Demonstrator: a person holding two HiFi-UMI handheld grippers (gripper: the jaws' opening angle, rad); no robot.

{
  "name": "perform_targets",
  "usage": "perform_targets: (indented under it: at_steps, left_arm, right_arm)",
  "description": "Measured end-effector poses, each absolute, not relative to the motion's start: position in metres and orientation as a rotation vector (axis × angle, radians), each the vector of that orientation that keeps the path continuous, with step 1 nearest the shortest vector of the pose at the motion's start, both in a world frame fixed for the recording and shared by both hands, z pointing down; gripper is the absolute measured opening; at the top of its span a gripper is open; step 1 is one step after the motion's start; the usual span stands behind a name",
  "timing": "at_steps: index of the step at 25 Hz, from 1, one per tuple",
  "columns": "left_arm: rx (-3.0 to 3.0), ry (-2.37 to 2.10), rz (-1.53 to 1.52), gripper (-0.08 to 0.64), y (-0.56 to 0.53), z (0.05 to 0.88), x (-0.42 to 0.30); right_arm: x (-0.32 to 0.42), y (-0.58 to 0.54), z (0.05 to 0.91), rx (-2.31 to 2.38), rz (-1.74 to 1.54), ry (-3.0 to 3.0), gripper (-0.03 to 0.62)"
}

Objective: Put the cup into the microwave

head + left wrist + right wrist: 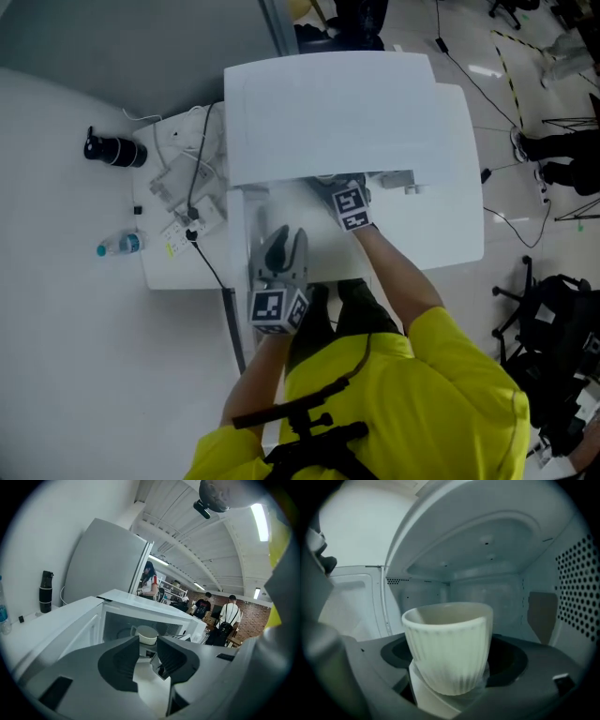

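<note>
A cream ribbed cup [447,644] sits upright between the jaws of my right gripper [449,677], which is shut on it. The cup is inside the cavity of the white microwave [328,112], above its floor; whether it touches the floor I cannot tell. In the head view the right gripper [339,186] reaches under the microwave's top and the cup is hidden. My left gripper [282,246] hangs in front of the oven, lower and to the left, open with nothing between its fingers. The left gripper view shows the cup [146,634] in the opening beyond the left gripper [147,660].
The microwave door [351,602] stands open to the left. On the white table [450,234] lie a power strip with cables [187,202]. A black bottle [114,150] and a water bottle [120,246] are at the left. People stand far back [229,616].
</note>
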State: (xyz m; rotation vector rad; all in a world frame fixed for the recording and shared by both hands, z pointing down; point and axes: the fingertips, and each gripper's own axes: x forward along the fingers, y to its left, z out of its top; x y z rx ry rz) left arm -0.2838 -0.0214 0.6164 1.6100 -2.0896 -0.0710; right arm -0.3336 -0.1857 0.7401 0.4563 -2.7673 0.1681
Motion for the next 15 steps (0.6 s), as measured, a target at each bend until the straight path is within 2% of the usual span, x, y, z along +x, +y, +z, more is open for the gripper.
perform_targets:
  at_steps: [12,14,15]
  left_arm:
    - [1.611,-2.071,-0.047,0.11,-0.019,0.622,-0.287]
    - [1.635,-2.072,-0.049,0.11,-0.02,0.618,-0.283]
    - [1.649,-2.072,-0.048,0.11,-0.021,0.615,-0.282]
  right_arm:
    - [-0.338,-0.226,0.741,0.623,0.213,-2.757,0.467]
    - [-0.33,-0.225,0.736,0.642,0.24,-2.766,0.512]
    - [-0.325,-0.222,0.733,0.648,0.256,-2.764,0.512]
